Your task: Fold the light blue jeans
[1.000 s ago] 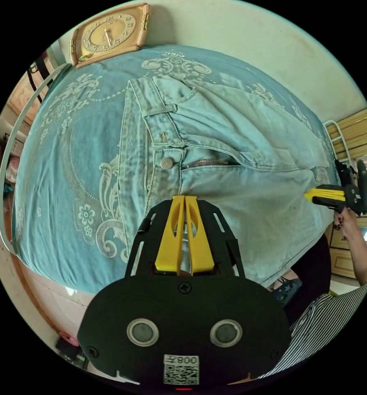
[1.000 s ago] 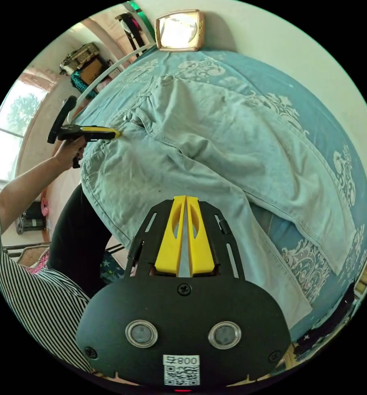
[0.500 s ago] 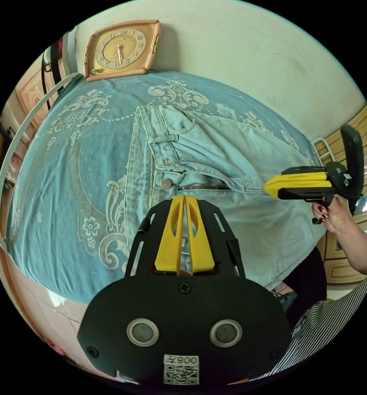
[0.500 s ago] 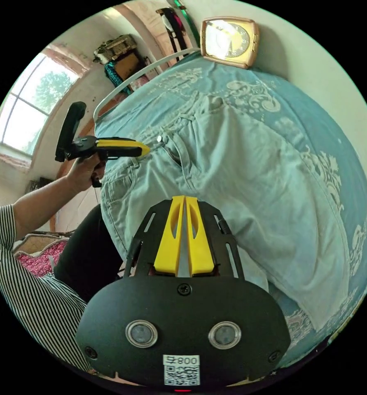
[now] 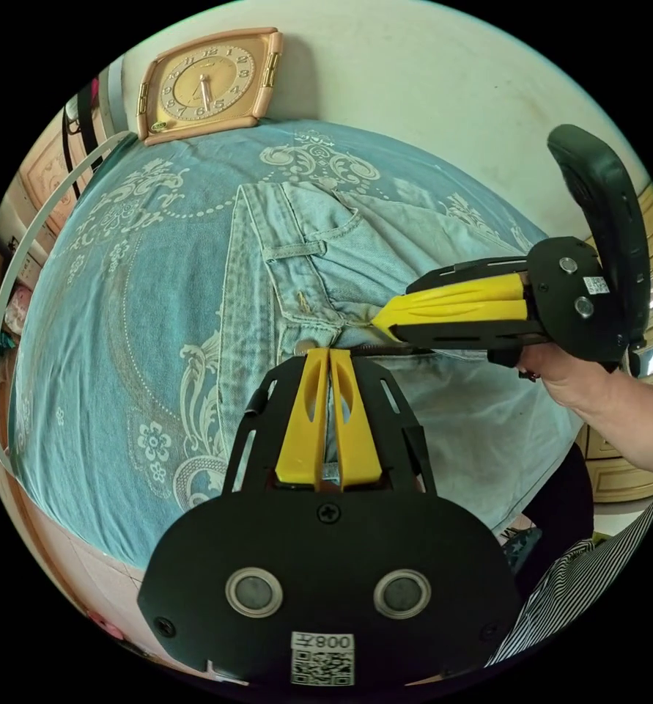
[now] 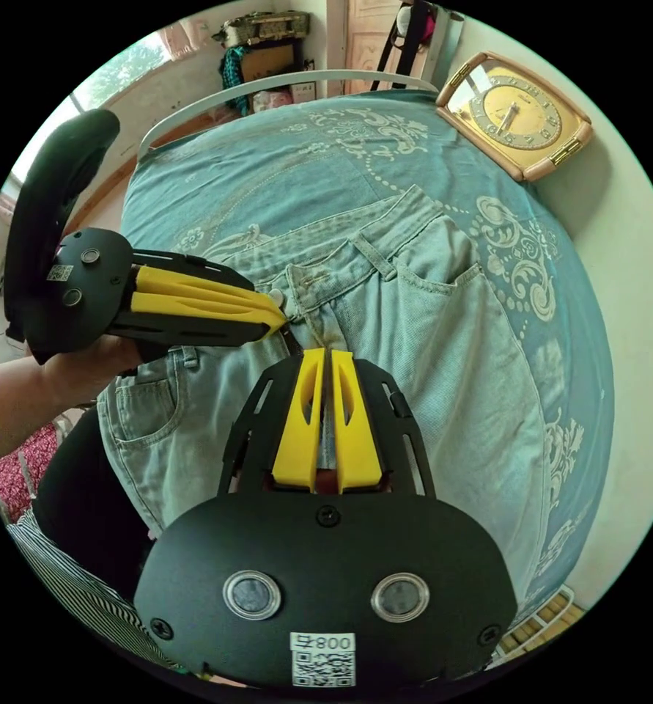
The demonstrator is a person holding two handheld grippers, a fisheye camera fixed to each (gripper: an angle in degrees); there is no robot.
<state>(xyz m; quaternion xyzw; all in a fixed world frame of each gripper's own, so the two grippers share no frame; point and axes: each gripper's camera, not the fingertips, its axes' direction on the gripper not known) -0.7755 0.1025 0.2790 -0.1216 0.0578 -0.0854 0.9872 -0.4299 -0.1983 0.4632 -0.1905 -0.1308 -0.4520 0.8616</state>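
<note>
Jeans [image 5: 355,242] spread on the bedcover [image 5: 121,308].
Left gripper [image 5: 328,353] and right gripper [image 6: 322,353] are closed, tips met at the waistband button [image 6: 274,296], nothing gripped.

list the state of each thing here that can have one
light blue denim jeans: spread flat on the bed, front up, fly unzipped
left hand-held gripper: shut, tips at the waistband button
right hand-held gripper: shut, tips at the fly
square gold wall clock: leaning against the wall
</note>
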